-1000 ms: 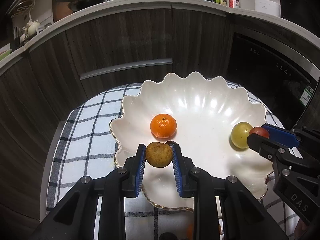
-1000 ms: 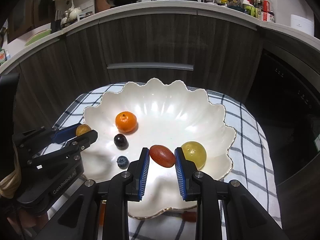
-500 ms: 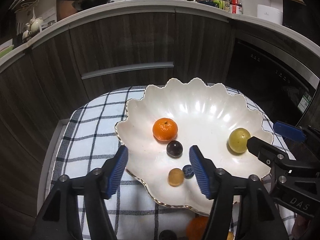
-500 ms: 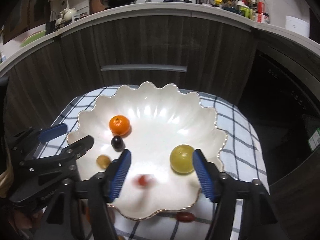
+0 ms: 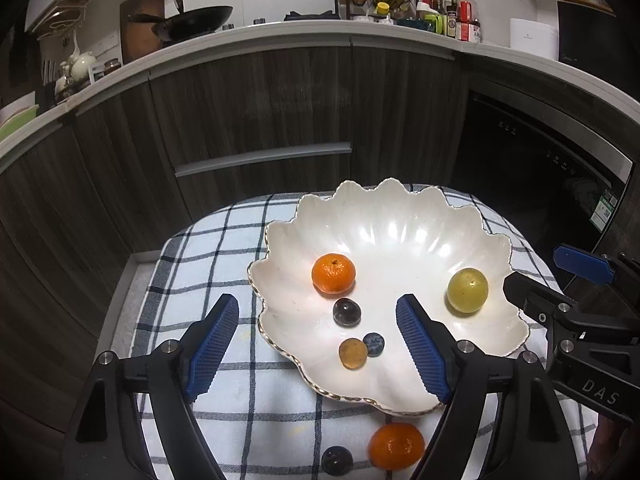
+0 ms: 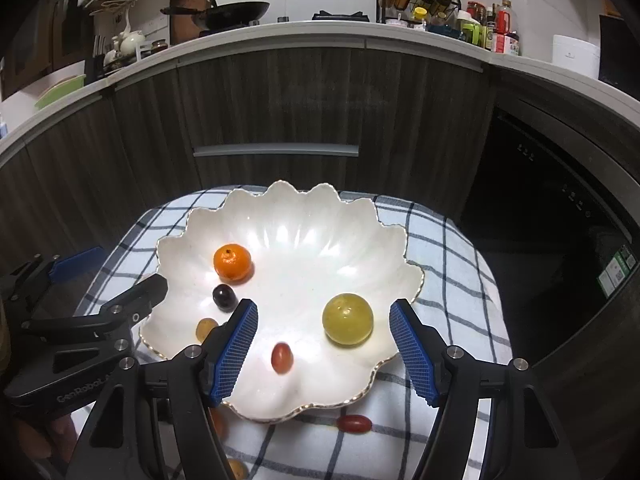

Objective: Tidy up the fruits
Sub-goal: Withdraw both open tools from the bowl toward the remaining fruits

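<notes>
Big picture first: the checked cloth [image 5: 240,248] covers the desk, and the scalloped white bowl [image 5: 400,216] sits on it, filling up nicely.

Both grippers have just let go! The left gripper [image 5: 318,344] had a brownish round fruit pinched a second ago; now its jaws stand wide and released, pulled back above the near rim. Same story on the right gripper [image 6: 323,346]: jaws spread, nothing between them, its red fruit delivered.

Down the sizes in the bowl. The yellow-green round fruit [image 6: 347,319] rests at the right side, the mandarin [image 5: 333,273] left of centre, the dark grape [image 5: 347,311] just in front of the mandarin. The brownish fruit [image 5: 353,353] the left gripper dropped lies near the front rim, touching the blueberry [image 5: 374,344]. The red cherry tomato [image 6: 282,357] from the right gripper has settled on the front slope, apart from the rest.

So two more pieces are home, but the job looks unfinished. Outside the bowl on the cloth wait a second mandarin [image 5: 396,446], another dark grape [image 5: 337,460] beside it, and a second cherry tomato [image 6: 354,424] just off the near rim. In the right wrist view more orange fruit peeks out behind the left finger, too hidden to name. With both jaws free, I'd judge those strays come next.
</notes>
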`<state>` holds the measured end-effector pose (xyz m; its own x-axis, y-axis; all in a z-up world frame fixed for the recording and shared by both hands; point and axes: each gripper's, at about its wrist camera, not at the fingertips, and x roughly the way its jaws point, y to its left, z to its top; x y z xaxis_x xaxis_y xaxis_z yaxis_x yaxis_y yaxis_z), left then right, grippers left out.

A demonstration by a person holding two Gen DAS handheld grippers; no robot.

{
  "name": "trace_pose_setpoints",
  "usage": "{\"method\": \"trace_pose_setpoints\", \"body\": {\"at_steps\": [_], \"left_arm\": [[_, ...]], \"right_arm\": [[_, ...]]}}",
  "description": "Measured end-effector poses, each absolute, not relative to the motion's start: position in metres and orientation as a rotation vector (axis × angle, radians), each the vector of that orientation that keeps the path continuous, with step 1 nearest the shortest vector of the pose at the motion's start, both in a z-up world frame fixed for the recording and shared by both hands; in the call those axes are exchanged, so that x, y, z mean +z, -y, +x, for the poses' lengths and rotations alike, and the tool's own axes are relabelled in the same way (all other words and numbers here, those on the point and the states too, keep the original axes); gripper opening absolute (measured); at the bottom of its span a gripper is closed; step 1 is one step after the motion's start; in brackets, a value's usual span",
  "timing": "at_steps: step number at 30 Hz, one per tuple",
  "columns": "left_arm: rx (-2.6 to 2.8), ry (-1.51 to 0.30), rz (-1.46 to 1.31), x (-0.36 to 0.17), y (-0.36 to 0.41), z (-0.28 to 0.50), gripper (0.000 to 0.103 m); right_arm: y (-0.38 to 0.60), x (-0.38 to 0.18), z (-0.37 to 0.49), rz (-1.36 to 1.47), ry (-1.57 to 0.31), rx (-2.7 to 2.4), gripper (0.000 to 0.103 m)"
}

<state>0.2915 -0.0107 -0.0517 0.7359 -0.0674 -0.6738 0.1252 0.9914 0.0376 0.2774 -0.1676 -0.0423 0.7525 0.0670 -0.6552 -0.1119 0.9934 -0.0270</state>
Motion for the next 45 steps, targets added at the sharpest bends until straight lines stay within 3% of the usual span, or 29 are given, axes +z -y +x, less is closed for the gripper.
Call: {"method": "trace_pose_setpoints", "body": {"at_steps": [21,45], "left_arm": [[-0.091,-0.698,0.107,-0.033,0.014,0.247,0.081],[-0.104,-0.708,0.127,-0.052,0.027,0.207,0.081]], "right_arm": [[0.173,-0.023,0.241,-0.061,-0.662,0.097,0.069],[0.191,-0.05,0.204,-0.072,-0.694,0.075,0.069]]}}
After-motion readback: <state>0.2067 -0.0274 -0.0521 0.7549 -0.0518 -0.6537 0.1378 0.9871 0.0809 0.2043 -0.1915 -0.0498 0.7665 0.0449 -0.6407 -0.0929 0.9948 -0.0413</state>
